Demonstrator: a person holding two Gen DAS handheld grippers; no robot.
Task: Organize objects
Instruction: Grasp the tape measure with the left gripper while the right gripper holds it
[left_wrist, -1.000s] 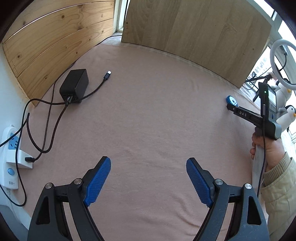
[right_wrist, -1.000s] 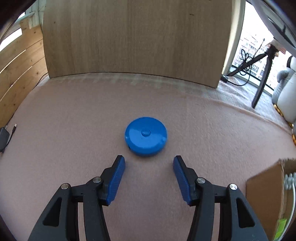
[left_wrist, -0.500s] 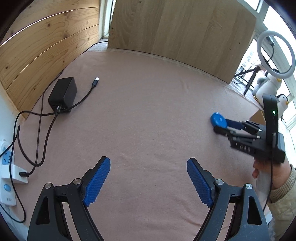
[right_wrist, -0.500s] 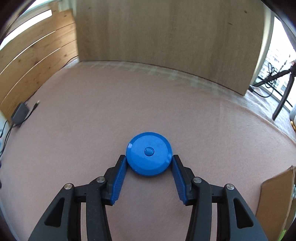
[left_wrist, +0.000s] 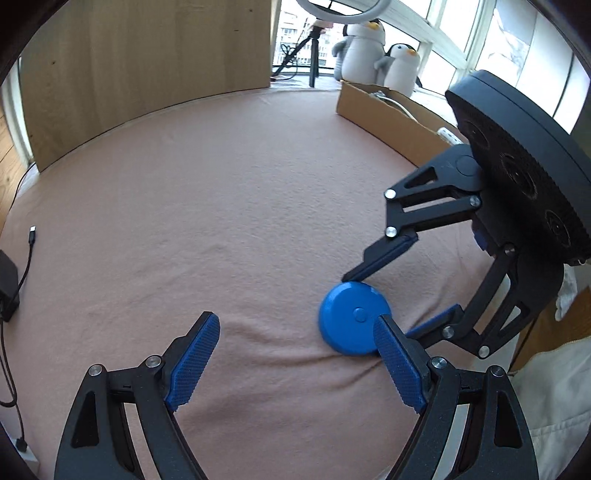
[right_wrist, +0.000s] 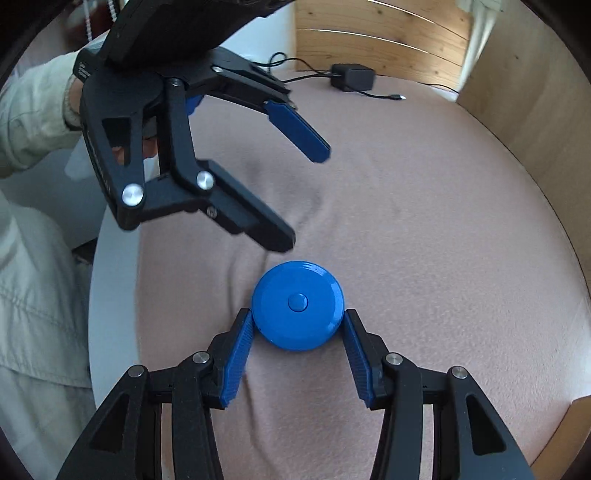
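Blue disc (right_wrist: 297, 304) carried leftward, left gripper (right_wrist: 310, 195) nearer

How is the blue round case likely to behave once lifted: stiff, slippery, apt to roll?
The blue round case looks like hard, smooth plastic, so probably stiff. The right gripper clamps its curved rim, so it might slip or pivot. Lying flat it should stay put; on edge it could roll.

- The left wrist view is taken close above the pink cloth (left_wrist: 221, 221), angled steeply down, facing the cardboard box (left_wrist: 380, 110).
- The right wrist view is aimed oppositely, toward the black adapter (right_wrist: 352, 75).
- The blue disc (left_wrist: 352, 317) is shared by both.
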